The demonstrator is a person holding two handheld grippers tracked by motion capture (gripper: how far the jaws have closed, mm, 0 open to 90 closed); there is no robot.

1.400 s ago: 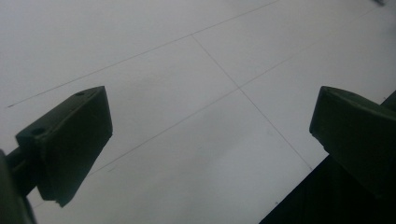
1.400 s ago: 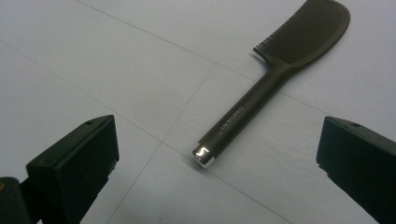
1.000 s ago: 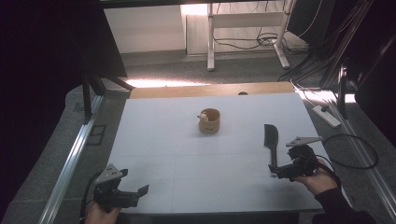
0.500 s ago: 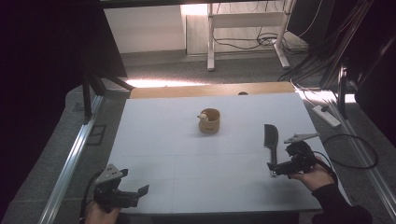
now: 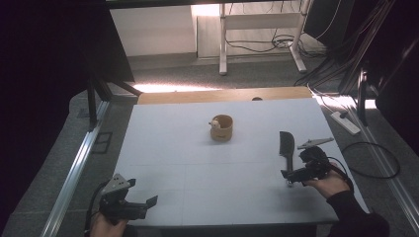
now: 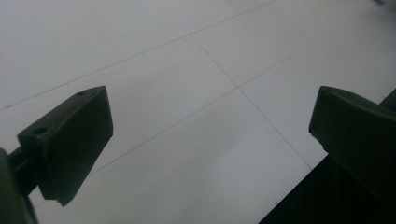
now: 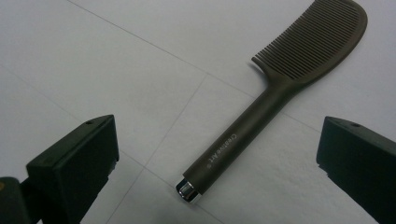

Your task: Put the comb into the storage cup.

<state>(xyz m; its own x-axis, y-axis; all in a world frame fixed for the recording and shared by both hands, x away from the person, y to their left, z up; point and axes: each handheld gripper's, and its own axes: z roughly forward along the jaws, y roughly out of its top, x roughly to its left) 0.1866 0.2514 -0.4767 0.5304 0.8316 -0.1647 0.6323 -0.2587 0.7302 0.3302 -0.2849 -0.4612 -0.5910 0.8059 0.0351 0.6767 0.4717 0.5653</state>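
The white surface stretches wide in front of you, and on it sit a small round wooden holder near the middle and, well off to your right, the dark comb lying flat with its toothed head pointing away from you. Your right gripper hovers at the comb's near end, jaws spread wide and holding nothing; in the right gripper view the handle runs up between them on a diagonal, its chrome cap closest to you. That slant is the main risk: if you close as you stand, the jaws will likely meet the handle at an angle and may twist or skid it across the smooth surface rather than pinch it. Because the comb lies so flat (there is little height to catch), coming down too high could also let the jaws shut above it, and too hard a descent could jam them into the surface. Your right hand sits low, wrist near the right edge, gripper aimed leftwards. Your left gripper rests at the near left corner, equally wide open and empty, pointing across bare surface.
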